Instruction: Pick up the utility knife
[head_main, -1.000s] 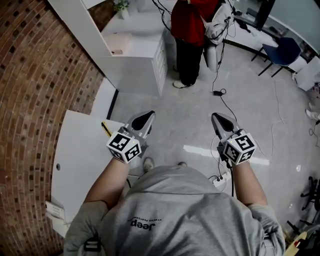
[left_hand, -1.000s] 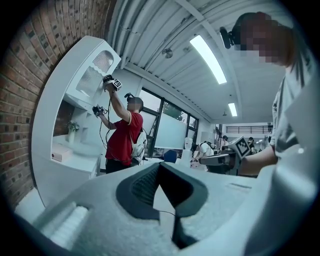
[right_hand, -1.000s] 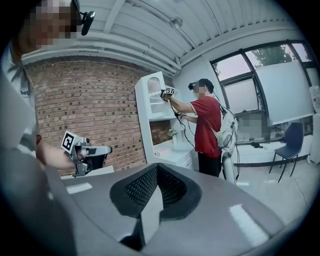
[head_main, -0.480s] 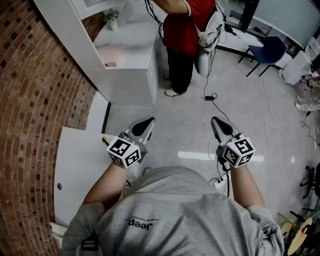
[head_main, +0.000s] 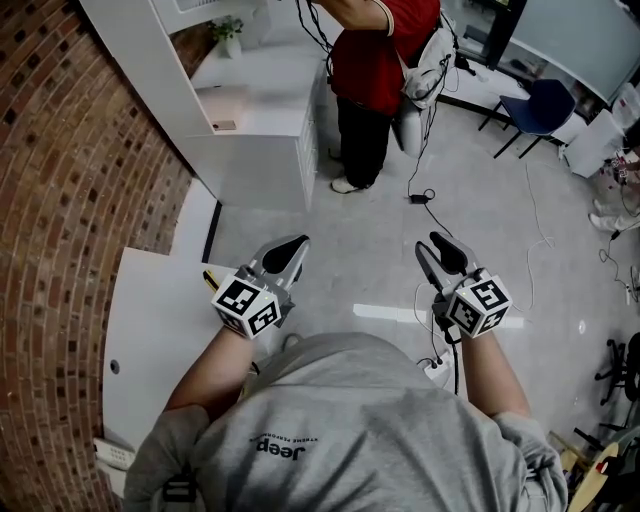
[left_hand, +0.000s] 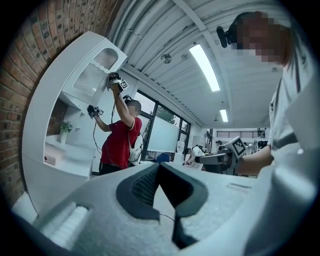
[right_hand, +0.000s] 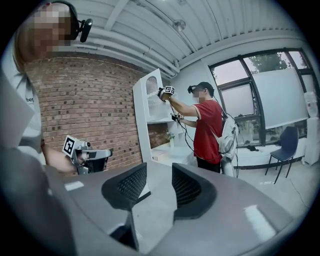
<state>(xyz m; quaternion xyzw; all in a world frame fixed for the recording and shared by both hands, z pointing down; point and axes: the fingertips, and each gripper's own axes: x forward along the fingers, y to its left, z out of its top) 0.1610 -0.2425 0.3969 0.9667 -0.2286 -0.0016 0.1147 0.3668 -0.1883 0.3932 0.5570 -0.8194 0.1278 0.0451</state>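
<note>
A yellow and black utility knife lies on the white table at the left, partly hidden behind my left gripper's marker cube. My left gripper hangs level just right of the table's edge, above the floor, its jaws shut with nothing between them. Further right, my right gripper is also held over the floor. Its jaws are opening, and the gap between them holds nothing. Neither gripper touches the knife.
A brick wall runs along the left behind the table. A white shelf unit stands ahead, with a person in a red shirt beside it. Cables and a power strip lie on the floor. A blue chair is far right.
My right gripper's jaws were together before and now stand apart. Both hands have stayed nearly in place, while the head view has shifted slightly.
</note>
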